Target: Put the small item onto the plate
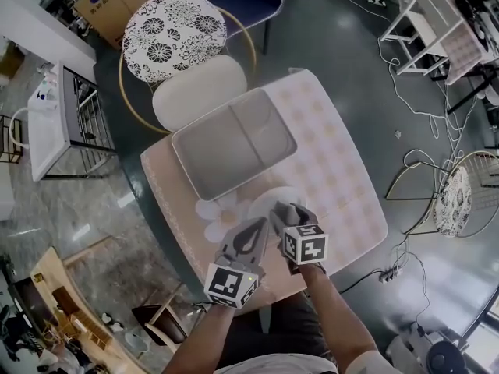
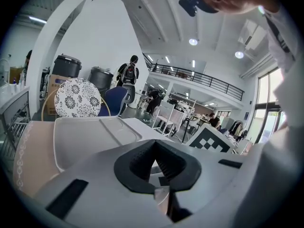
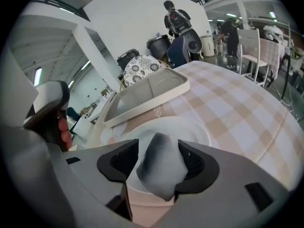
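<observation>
A small grey-white soft item [image 3: 164, 170] sits between the jaws of my right gripper [image 3: 160, 161], just above a white plate [image 3: 192, 127] on the checked tablecloth. The jaws stand wide around the item and are not squeezing it. From the head view the right gripper [image 1: 282, 213] points at the plate [image 1: 274, 196], and its body hides the item. My left gripper [image 1: 253, 228] hovers beside it on the left, its jaws [image 2: 154, 161] drawn together in a narrow V with nothing in them.
A grey two-part tray [image 1: 234, 142] lies on the table [image 1: 343, 170] just beyond the plate. A flower-patterned chair [image 1: 173, 26] and a white cushion [image 1: 199, 88] stand behind it. Cables and a power strip [image 1: 387, 274] lie on the floor at the right.
</observation>
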`<state>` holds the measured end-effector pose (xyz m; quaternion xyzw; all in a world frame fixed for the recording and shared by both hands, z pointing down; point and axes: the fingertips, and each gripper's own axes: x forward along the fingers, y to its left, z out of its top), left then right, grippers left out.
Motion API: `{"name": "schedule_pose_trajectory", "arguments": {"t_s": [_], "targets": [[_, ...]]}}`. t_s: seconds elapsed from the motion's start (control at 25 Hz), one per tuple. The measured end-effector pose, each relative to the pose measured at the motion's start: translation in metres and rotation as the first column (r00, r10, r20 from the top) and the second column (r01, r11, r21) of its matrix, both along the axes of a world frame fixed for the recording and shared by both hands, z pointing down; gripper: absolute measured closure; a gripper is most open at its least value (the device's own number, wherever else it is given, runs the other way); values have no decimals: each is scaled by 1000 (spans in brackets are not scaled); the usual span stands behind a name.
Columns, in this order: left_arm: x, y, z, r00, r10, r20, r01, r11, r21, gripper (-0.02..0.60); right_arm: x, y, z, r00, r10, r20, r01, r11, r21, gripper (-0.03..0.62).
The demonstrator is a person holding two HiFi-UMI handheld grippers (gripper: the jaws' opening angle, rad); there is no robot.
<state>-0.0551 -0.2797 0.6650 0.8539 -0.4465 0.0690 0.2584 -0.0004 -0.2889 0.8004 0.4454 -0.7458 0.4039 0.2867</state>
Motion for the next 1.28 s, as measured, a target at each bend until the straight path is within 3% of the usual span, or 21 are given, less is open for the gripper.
{"name": "schedule_pose_trajectory", "arguments": {"t_s": [0.16,0.64,0.68,0.8,0.92,1.16,1.28], "targets": [[0,1,0,1000,-1,4,1,1000,-3,577,0,0,-3,991,-99,-87,106,992,74,367],[1,9,1,999,3,38,-1,1000,-26,577,6,-8,-44,995,-80,-61,91,972,215,367],[2,10,-1,999,4,42,-3,1000,-28,578,6,-7,-53,995,-80,-52,90,969,232,376],[5,15,-17,999,19,47,-18,1000,-21,578,6,-6,-89,998,-70,-10,70,951,301,481],[9,23,-44,998,36,50,-36,999,-15,577,5,1,-133,997,-69,33,53,936,348,531],[11,26,-113,998,66,18,-67,996,55,578,3,6,-222,992,-81,93,31,892,452,557],[14,44,-147,998,65,15,-65,997,51,578,4,27,-265,988,-85,128,16,884,467,562]]}}
